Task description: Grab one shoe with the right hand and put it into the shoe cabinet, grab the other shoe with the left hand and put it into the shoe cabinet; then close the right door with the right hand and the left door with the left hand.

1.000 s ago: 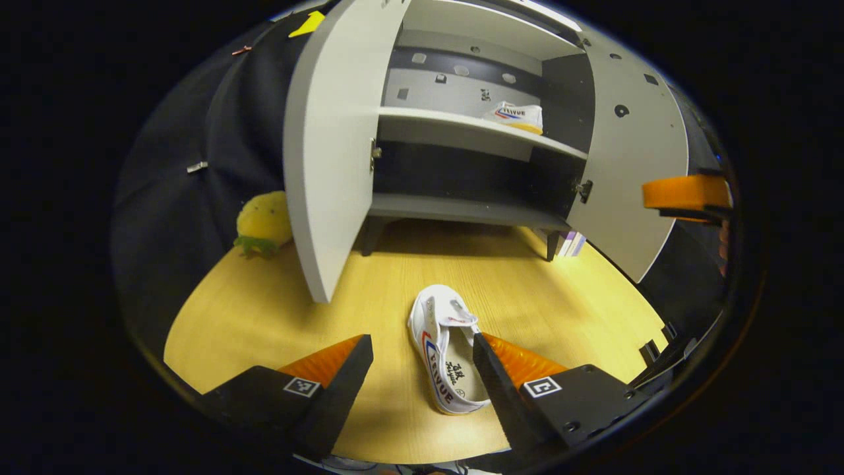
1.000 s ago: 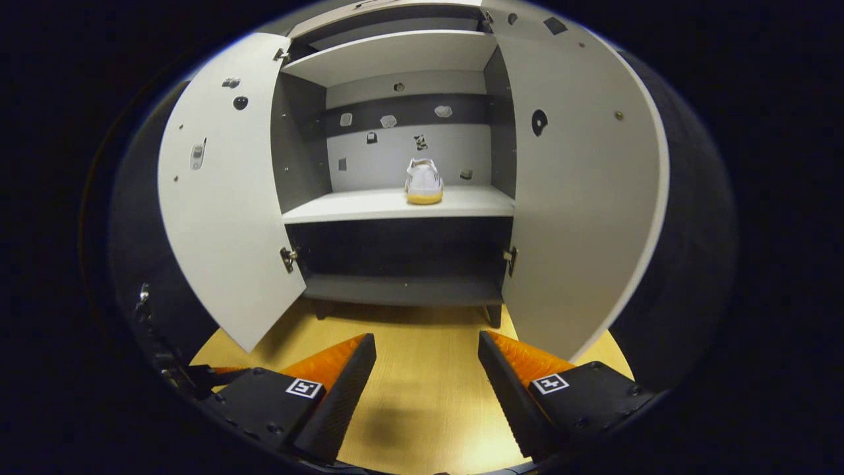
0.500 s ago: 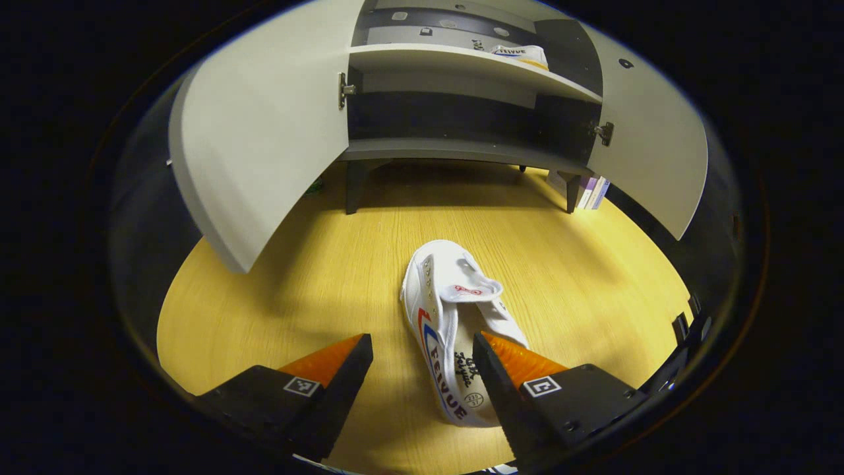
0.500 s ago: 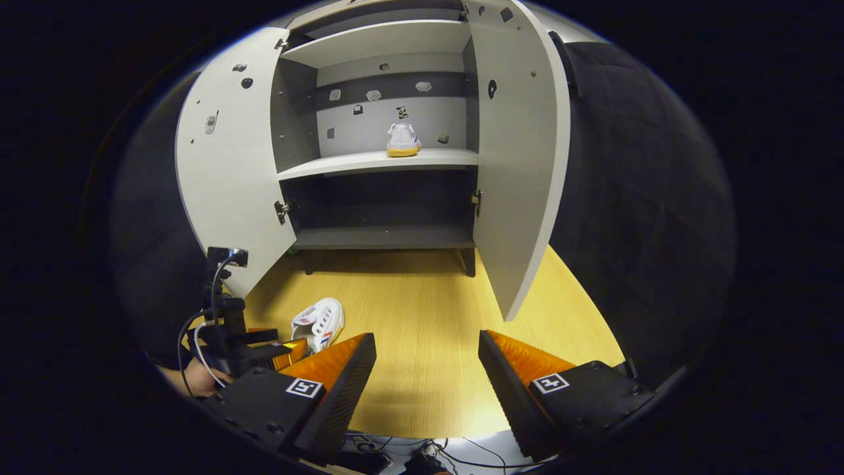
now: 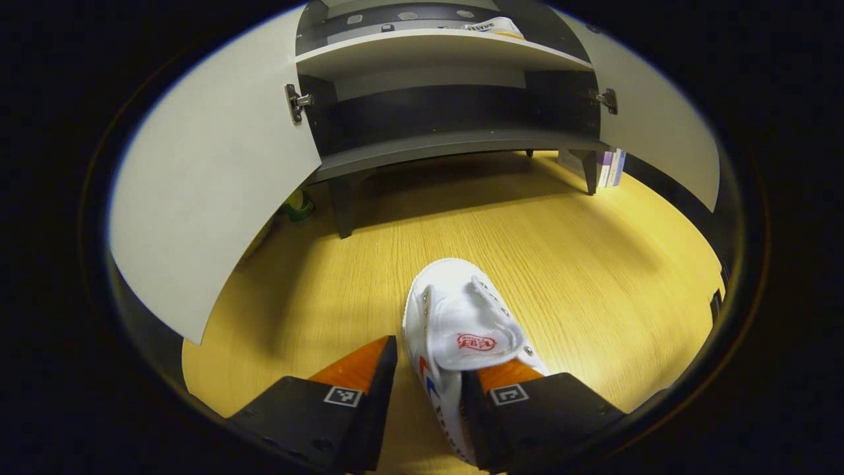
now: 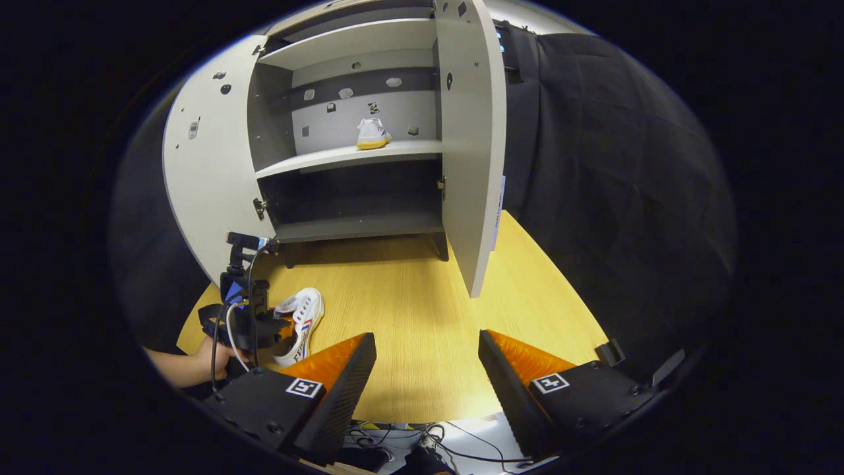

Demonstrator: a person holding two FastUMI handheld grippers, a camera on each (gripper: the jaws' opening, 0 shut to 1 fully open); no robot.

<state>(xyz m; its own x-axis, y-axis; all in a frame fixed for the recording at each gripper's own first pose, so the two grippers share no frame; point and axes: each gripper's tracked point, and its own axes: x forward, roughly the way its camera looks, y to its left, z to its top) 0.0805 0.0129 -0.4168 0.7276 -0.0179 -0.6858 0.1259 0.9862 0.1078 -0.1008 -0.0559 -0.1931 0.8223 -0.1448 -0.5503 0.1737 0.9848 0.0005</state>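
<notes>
A white sneaker (image 5: 461, 323) lies on the wooden surface (image 5: 560, 264), toe toward the grey shoe cabinet (image 5: 448, 142). My left gripper (image 5: 435, 359) is at its heel: one finger sits inside the shoe opening and the other outside the left wall, with a strip of wood still showing between them. The right gripper view shows the left gripper (image 6: 254, 323) beside that sneaker (image 6: 302, 322). A second white sneaker (image 6: 372, 133) stands on the cabinet's middle shelf (image 6: 349, 155). Both doors, left (image 6: 204, 178) and right (image 6: 471, 145), stand wide. My right gripper (image 6: 425, 336) hangs open and empty above the wood.
Books (image 5: 610, 175) lean by the cabinet's right leg. A green and yellow object (image 5: 298, 204) sits behind the left door. A person's hand (image 6: 191, 366) holds the left gripper. Cables (image 6: 395, 448) lie below the surface's near edge. Black cloth (image 6: 606, 165) hangs on the right.
My left gripper dropped onto the sneaker's heel and its fingers narrowed around the side wall. My right gripper pulled back and turned right, away from the cabinet.
</notes>
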